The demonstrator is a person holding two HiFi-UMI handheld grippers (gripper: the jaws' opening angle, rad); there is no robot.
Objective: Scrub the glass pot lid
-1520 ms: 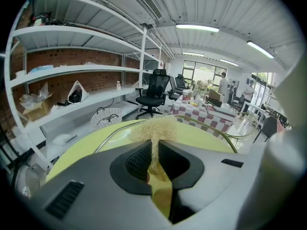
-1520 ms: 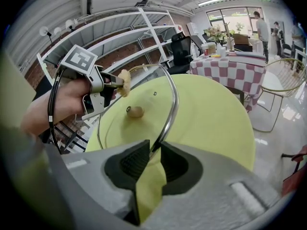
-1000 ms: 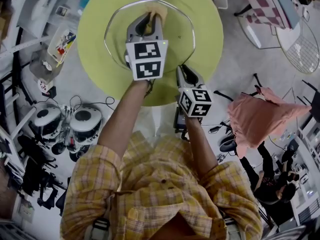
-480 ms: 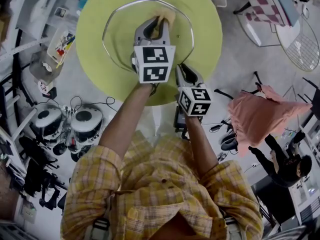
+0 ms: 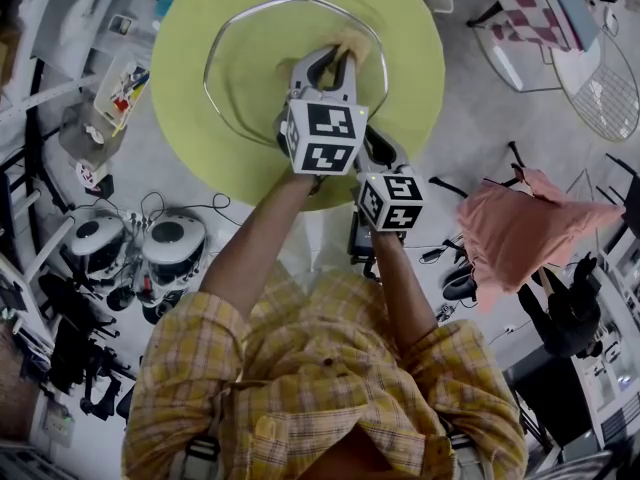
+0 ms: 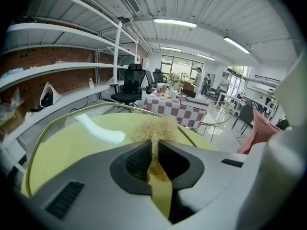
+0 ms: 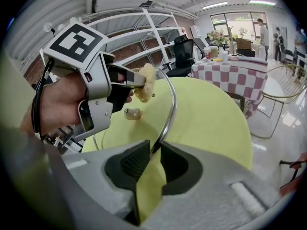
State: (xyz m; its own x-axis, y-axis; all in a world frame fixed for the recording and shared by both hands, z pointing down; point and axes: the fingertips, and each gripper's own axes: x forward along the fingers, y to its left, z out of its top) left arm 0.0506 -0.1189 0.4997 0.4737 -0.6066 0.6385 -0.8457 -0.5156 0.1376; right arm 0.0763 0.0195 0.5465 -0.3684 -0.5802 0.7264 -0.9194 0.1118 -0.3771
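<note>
In the head view, the glass pot lid point(image 5: 255, 63) is lying over the round yellow-green worktop point(image 5: 195, 133), its metal rim tracing a wide ring across most of that surface. The left gripper point(image 5: 338, 58) is reaching in over the lid's right half, with a tan fibrous scrubber point(image 5: 353, 42) sticking out beyond its fingers and sitting just inside the rim on the far right. The right gripper point(image 5: 370, 146) is sitting nearer the person, at the lid's near right edge, partly hidden behind the left gripper's marker cube. In the left gripper view, the fingers are standing narrow and pinching the scrubber between their dark pads, the frayed tuft fanning out above them against the glass, while the lid's rim is arching away to the left and right. In the right gripper view, the fingers are clamping narrowly on the lid's metal rim, which is rising out of them and curving up and away. Beyond it, the person's hand point(image 7: 55, 104) is gripping the left gripper, whose fingers are pressing the scrubber to the glass close to the rim, and the lid's knob point(image 7: 132, 113) is showing just below the scrubber.
</note>
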